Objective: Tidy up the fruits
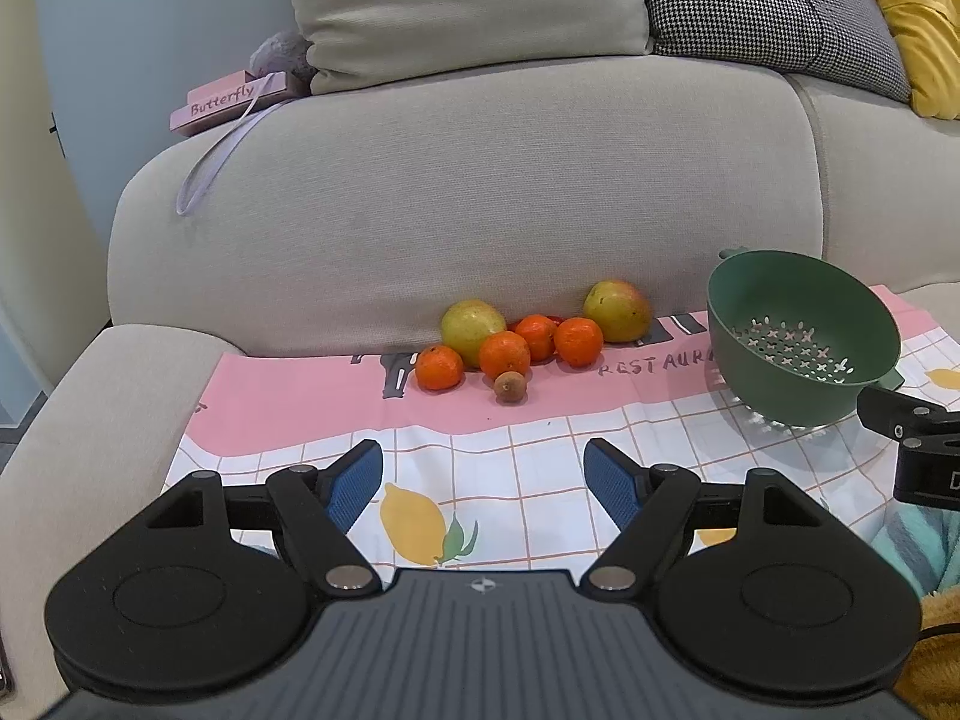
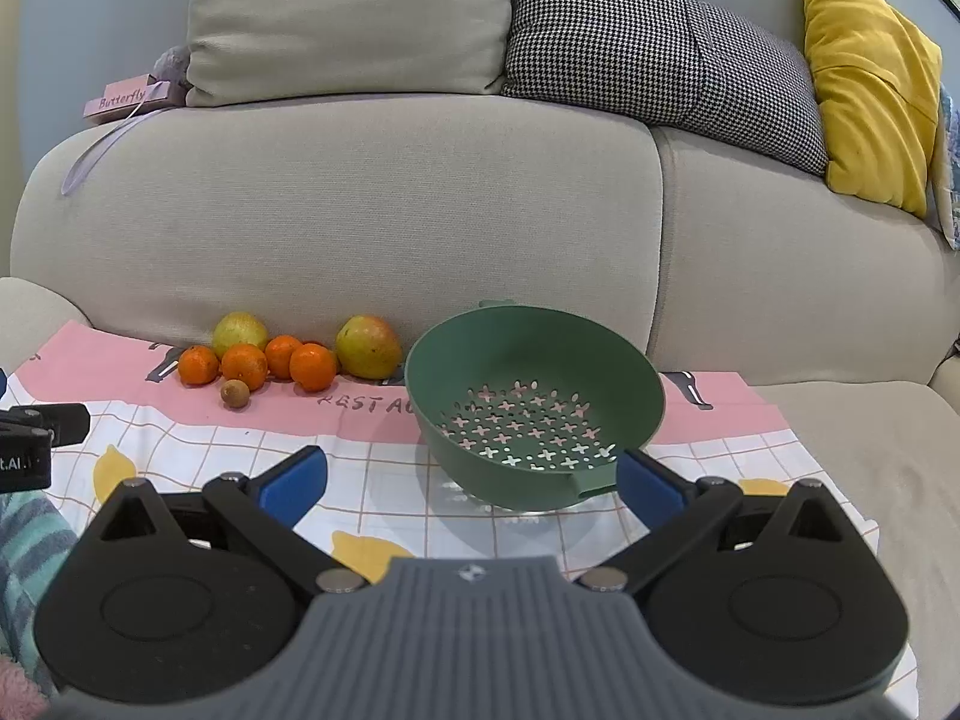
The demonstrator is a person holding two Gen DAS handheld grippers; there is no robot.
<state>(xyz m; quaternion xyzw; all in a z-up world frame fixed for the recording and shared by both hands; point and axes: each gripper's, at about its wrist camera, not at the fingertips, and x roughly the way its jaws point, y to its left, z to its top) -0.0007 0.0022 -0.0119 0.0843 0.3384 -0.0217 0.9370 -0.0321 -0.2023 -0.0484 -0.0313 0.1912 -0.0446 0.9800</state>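
Left wrist view: fruits (image 1: pixel 516 342) bunched on the pink cloth (image 1: pixel 312 402) against the sofa (image 1: pixel 468 192), two yellow-green, four orange, one small brown (a red one hidden behind). Green colander (image 1: pixel 798 336) just right, empty. Left tongs (image 1: pixel 483 483) and right tongs (image 2: pixel 471 480) both spread wide, grasping nothing.

Red fruit (image 1: pixel 555 319) mostly hidden behind tangerines (image 1: pixel 540 336); yellow cushion (image 1: pixel 918 18) cut by frame edge.
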